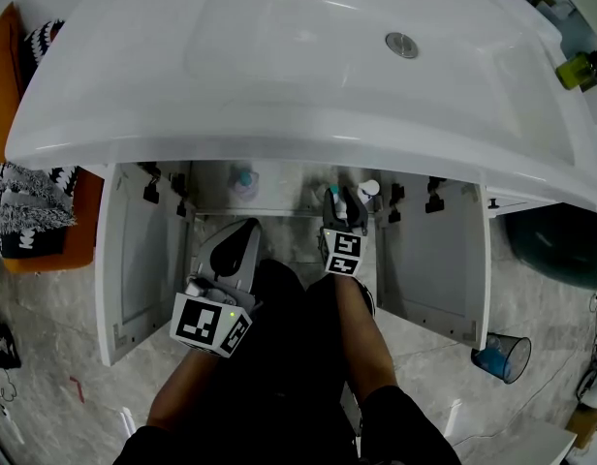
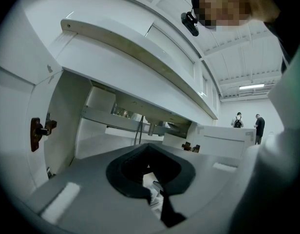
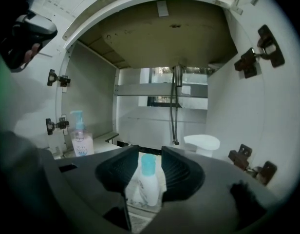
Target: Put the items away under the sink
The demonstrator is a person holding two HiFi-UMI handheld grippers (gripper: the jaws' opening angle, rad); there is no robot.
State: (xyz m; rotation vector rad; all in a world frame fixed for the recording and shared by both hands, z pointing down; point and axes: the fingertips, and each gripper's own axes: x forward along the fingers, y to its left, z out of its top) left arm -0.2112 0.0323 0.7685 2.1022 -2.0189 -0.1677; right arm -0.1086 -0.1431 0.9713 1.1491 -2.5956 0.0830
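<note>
Left gripper (image 1: 235,245) sits low in front of the open cabinet (image 3: 94,82), fingers closed together, nothing in them. Inside at the left, 1 pump bottle (image 3: 82,139) stands on the cabinet floor. Right gripper (image 3: 145,167) reaches in under the sink (image 1: 279,134). A small blue-capped bottle (image 3: 146,186) stands upright between its 2 fingers, which are apart on either side and don't look to be pressing it. Bottle base is hidden. Further right is a white rounded thing (image 3: 202,143), unclear what it is. Step: placing, and the bottle looks set down and released. Next: pull the right gripper straight back without tipping the bottle, then fetch another item.
</note>
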